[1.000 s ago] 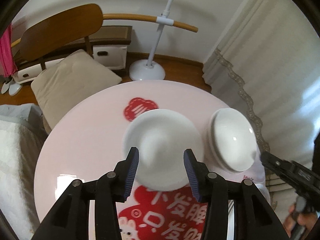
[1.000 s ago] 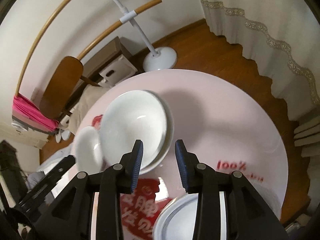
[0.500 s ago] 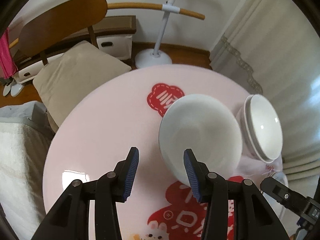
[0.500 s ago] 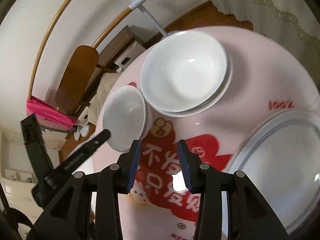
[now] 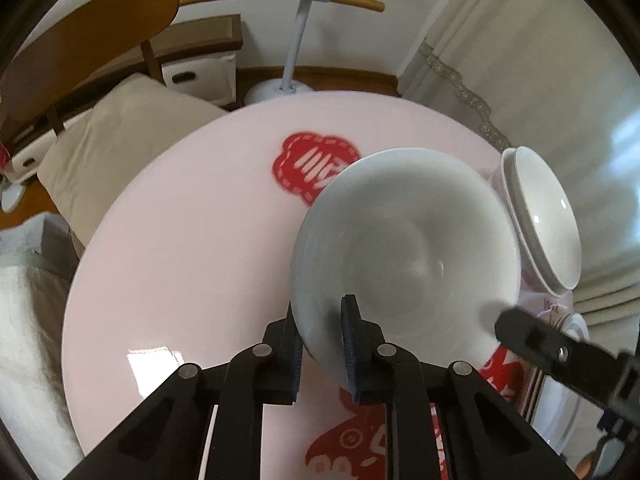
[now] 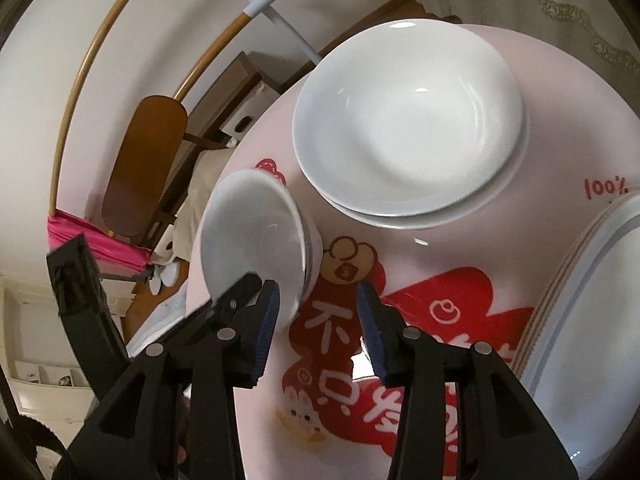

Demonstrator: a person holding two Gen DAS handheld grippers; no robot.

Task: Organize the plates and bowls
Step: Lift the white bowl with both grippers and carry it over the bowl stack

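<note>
**Left tongs pinching a bowl rim; right tongs open over the table**

Left wrist view. The left tongs (image 5: 320, 340) are closed on the near rim of a white bowl (image 5: 408, 252): one finger lies outside the wall, the other inside the cavity. The bowl stands ahead of the tongs and a little to their right, tilted, over the pink table (image 5: 180, 240). Further right, near the bowl's far rim, sits a stack of two shallow dishes (image 5: 540, 220); whether bowl and stack touch cannot be told. At the lower right a finger of the right tongs (image 5: 556, 354) enters the frame, beside the bowl's right edge.

Right wrist view. To the left of the right tongs (image 6: 316, 316), the left tongs (image 6: 236, 304) grip the bowl (image 6: 252, 236), whose lower rim lies just beside the right tongs' left finger. The right tongs stand wide open and hold nothing; between their fingers only the table's (image 6: 540, 216) red print shows. Ahead and slightly right, well beyond the fingertips, rests the dish stack (image 6: 408, 120). At the far right edge lies a large plate (image 6: 580, 300), cut off by the frame.
</note>
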